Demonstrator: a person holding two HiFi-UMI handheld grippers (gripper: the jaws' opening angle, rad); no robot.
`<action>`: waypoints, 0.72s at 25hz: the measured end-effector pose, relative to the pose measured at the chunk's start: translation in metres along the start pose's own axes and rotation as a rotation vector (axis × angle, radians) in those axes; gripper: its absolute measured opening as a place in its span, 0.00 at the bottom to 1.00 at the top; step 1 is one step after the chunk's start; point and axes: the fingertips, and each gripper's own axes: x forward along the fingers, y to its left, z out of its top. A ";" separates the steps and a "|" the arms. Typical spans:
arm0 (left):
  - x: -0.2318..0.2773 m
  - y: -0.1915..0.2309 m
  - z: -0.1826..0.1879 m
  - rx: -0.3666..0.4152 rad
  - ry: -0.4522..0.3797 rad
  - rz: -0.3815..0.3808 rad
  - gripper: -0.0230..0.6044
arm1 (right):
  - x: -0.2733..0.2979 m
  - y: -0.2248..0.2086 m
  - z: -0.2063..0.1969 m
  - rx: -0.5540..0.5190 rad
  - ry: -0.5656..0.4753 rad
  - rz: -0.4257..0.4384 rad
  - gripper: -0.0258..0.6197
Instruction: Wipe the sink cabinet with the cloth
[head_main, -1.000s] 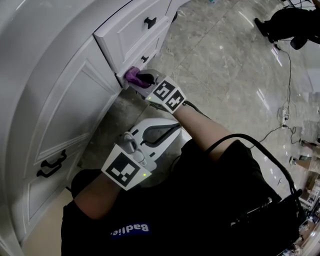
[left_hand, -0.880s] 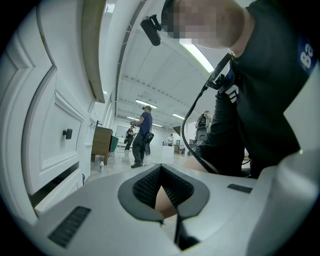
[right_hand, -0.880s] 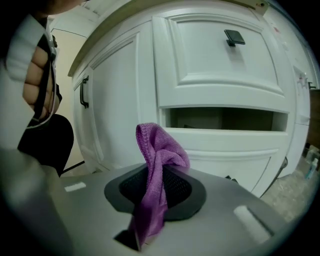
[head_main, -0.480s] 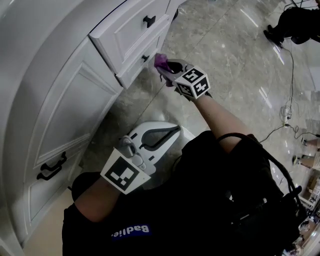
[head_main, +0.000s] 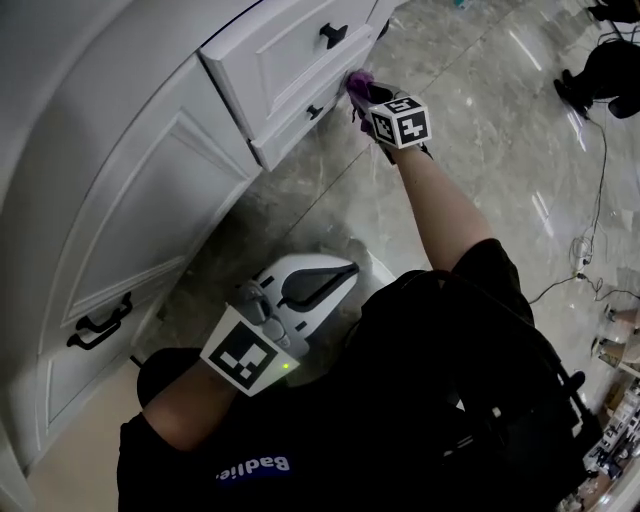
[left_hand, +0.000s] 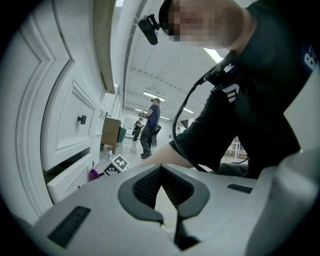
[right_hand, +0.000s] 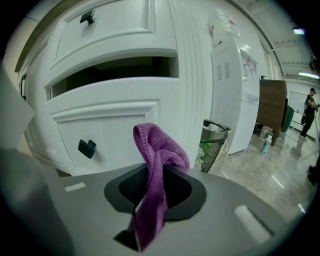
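A white panelled sink cabinet (head_main: 150, 200) fills the left of the head view. A black bar handle (head_main: 100, 325) sits on its lower door. Just right of that door, low and close to the person's body, the left gripper (head_main: 340, 272) hangs over the floor, well apart from the cabinet front. Its marker cube (head_main: 245, 355) faces up. In the left gripper view its jaws are together at the tips with nothing between them, and only pale floor shows through the gap behind the tips.

Further right, two white drawers stand one above the other, each with a small black knob: the upper knob (head_main: 332, 35) and the lower knob (head_main: 314, 111). In the right gripper view the upper drawer is ajar, with a dark slot (right_hand: 115, 70) above the lower drawer front (right_hand: 110, 135).

The right gripper (head_main: 365, 90) is stretched out on a straight arm to the right end of these drawers. Its jaws are clamped on a purple terry cloth (head_main: 358, 80). The cloth's free top (right_hand: 155, 145) curls up and forward out of the jaws, just in front of the cabinet's fluted corner post (right_hand: 192, 75). I cannot tell whether it touches the wood.

Right of the cabinet lie glossy grey marbled floor tiles (head_main: 480, 120). A dark wire-mesh waste bin (right_hand: 215, 140) stands by a white unit (right_hand: 235, 85).
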 end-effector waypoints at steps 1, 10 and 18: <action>0.000 0.001 -0.002 -0.003 0.003 0.003 0.04 | 0.005 0.003 -0.004 -0.008 0.015 0.007 0.15; 0.008 -0.001 -0.002 -0.008 -0.015 -0.035 0.04 | 0.016 0.085 -0.036 -0.105 0.085 0.179 0.15; 0.010 -0.003 -0.001 -0.003 -0.030 -0.067 0.04 | 0.006 0.168 -0.037 -0.115 0.040 0.313 0.15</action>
